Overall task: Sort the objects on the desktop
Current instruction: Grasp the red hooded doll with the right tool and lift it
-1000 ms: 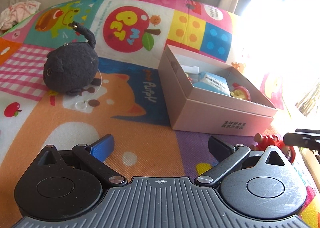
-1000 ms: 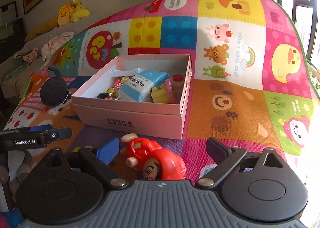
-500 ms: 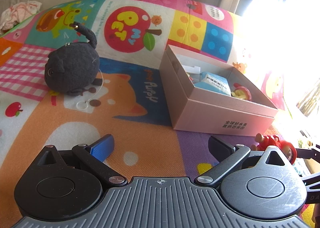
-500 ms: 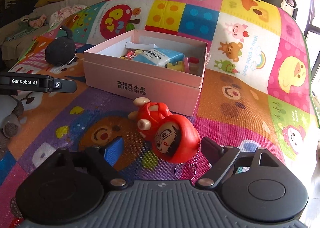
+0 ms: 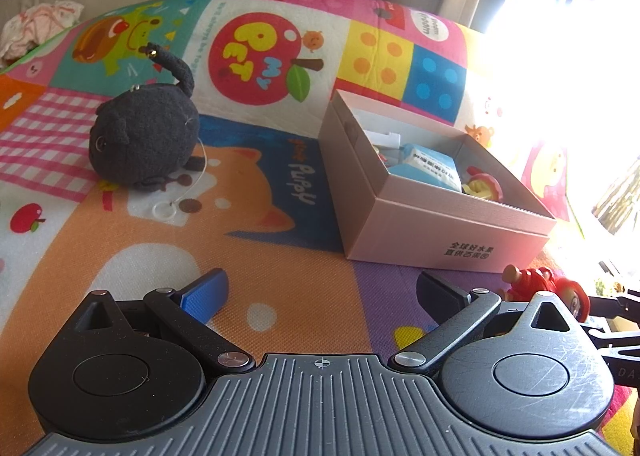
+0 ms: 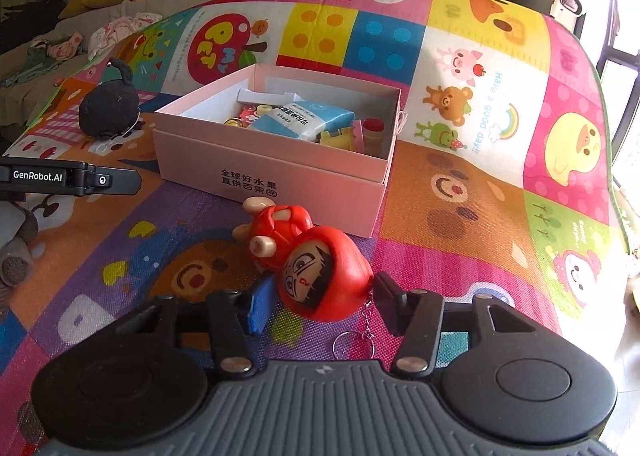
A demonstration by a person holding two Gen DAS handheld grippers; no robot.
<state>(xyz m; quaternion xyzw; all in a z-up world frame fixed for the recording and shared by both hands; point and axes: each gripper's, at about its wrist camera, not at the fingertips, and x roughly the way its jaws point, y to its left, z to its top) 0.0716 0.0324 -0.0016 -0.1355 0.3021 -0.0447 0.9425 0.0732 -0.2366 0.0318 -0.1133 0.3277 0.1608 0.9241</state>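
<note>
Your right claw [image 6: 322, 306] spread around red doll [image 6: 320, 272], lying on mat just before pink box [image 6: 272, 180]. Squeeze head squarely, mind keyring. Left claw [image 5: 320, 292] spread, idle.

The left claw [image 5: 320, 292] hangs over the play mat [image 5: 280, 248] with its fingers spread wide and nothing between them. Ahead and to its left sits a black plush toy [image 5: 146, 144], a thin cord and white ring [image 5: 163, 211] trailing from it toward the claw. Ahead and to the right stands an open pink box [image 5: 436, 232] holding a blue packet [image 5: 430, 170]. A red doll [image 5: 554, 288] lies just beyond the claw's right finger, close to the box's near wall.
</note>
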